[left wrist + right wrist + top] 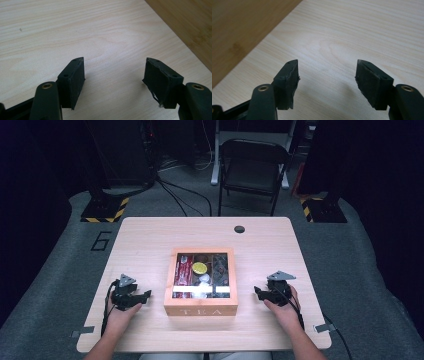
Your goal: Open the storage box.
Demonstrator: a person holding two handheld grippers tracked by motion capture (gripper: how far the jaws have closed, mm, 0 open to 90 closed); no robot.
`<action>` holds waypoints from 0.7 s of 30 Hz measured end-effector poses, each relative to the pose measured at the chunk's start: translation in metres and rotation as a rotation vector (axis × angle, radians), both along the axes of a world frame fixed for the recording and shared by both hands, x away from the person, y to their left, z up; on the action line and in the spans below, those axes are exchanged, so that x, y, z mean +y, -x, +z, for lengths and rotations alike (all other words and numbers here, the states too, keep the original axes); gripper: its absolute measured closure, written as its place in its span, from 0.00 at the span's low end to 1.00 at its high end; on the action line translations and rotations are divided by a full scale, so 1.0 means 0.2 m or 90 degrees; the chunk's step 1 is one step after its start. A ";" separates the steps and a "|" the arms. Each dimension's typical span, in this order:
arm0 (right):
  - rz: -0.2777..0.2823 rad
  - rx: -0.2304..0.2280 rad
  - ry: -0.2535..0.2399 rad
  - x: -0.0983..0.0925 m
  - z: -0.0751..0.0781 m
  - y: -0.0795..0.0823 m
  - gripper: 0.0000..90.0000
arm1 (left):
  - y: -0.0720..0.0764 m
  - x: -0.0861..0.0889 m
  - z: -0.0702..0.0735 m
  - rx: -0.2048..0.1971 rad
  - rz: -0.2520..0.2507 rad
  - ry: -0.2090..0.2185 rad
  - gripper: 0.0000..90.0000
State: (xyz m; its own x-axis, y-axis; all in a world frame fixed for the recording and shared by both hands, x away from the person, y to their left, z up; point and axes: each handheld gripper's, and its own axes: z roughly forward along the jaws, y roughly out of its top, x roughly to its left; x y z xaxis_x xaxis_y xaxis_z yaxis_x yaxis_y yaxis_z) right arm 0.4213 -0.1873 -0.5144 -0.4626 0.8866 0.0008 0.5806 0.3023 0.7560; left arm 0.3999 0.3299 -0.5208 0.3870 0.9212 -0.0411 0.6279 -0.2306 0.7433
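High view shows the tea box mid-surface, squarely between the left tool and right tool; both jaws gape empty, each about equally near.

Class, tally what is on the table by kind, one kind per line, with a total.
Tea box: 1
Grippers: 2, left gripper and right gripper, one each side of the box, both open on nothing
Total: 3
The box's contents are too small to count.
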 end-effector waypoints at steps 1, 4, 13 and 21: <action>0.002 -0.002 -0.005 0.00 0.01 0.00 0.39 | 0.00 0.00 0.01 -0.002 0.001 0.008 0.37; 0.006 0.003 -0.011 0.01 0.03 0.02 0.40 | 0.02 0.00 0.04 -0.004 -0.002 0.026 0.38; 0.025 -0.013 -0.025 0.02 0.09 0.07 0.42 | 0.07 -0.06 0.12 -0.002 -0.028 0.037 0.38; 0.052 -0.027 0.008 0.06 0.12 0.10 0.42 | 0.08 -0.08 0.16 0.001 -0.025 0.045 0.38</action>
State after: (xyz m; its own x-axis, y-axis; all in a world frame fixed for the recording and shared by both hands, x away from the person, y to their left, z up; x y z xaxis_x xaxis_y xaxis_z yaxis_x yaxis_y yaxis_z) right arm 0.4018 -0.1744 -0.4907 -0.5328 0.8457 -0.0310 0.5208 0.3565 0.7757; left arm 0.3830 0.3146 -0.4886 0.4230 0.8999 -0.1066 0.6203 -0.2017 0.7580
